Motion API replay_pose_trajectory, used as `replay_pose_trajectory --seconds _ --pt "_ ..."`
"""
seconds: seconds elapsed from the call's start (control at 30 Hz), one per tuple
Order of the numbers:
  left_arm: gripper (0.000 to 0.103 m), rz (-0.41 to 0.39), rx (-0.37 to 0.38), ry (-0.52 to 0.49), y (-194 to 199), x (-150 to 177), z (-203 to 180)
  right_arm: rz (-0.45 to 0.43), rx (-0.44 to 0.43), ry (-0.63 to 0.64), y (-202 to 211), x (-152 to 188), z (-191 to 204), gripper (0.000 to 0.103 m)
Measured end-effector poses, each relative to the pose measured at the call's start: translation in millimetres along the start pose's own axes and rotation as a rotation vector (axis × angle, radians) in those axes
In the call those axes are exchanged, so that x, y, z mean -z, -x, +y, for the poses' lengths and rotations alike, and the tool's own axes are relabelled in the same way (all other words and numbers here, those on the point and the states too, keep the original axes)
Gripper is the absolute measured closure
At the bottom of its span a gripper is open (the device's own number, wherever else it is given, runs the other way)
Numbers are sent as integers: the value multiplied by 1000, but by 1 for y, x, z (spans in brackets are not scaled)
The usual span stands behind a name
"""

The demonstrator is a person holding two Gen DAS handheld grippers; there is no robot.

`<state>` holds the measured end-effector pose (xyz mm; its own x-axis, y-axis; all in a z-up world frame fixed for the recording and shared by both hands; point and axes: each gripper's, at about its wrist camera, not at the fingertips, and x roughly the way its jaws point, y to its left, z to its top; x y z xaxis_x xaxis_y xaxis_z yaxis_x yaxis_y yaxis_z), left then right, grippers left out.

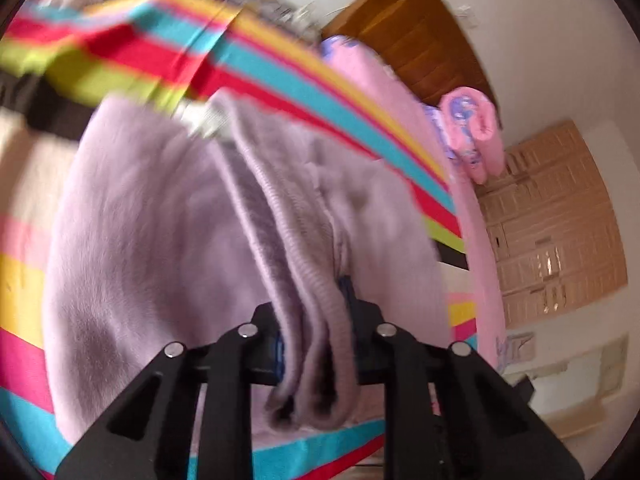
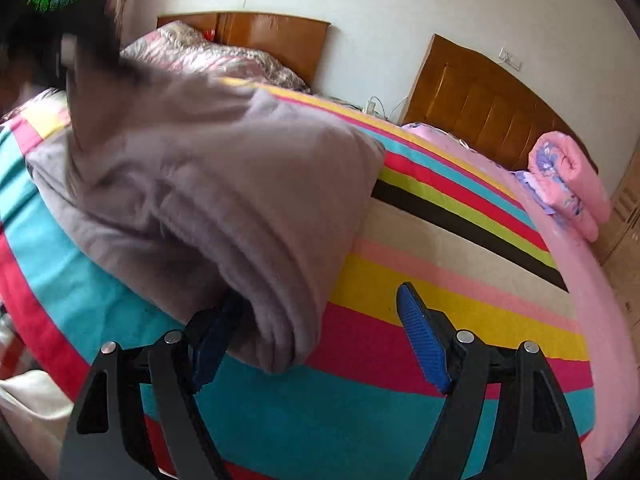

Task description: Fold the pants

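The lilac fleece pants (image 1: 160, 216) lie on the striped bedspread (image 1: 280, 72). My left gripper (image 1: 316, 316) is shut on their ribbed waistband edge (image 1: 304, 280), which is bunched in folds between the blue pads. In the right wrist view the pants (image 2: 224, 184) are doubled over and raised at the upper left, where a blurred dark gripper (image 2: 80, 60) holds them. My right gripper (image 2: 320, 320) is open. A fold of the pants hangs in the gap next to its left pad (image 2: 212, 340). The right pad (image 2: 424, 344) is bare over the bedspread (image 2: 460, 280).
A rolled pink floral quilt (image 2: 568, 176) lies on the pink sheet (image 2: 600, 280) by the wooden headboard (image 2: 480, 104). A second bed with a crumpled quilt (image 2: 224, 60) stands behind. A pale wooden wardrobe (image 1: 552, 216) is at the side.
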<state>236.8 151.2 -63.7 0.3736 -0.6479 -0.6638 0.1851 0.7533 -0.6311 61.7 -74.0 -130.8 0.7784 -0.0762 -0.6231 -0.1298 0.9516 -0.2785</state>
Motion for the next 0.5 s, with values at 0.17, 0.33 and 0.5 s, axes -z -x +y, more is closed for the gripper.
replay_pose_trajectory --seconds 0.17,0.33,0.5 --pt "83 -150 66 -267 78 -10 -80 6 51 3 1 0 -2 22" --pt "81 -114 -64 -116 80 7 20 4 27 7 -3 3 2 19" --pt "73 -149 68 129 42 41 125 16 13 12 -4 2 -2 19"
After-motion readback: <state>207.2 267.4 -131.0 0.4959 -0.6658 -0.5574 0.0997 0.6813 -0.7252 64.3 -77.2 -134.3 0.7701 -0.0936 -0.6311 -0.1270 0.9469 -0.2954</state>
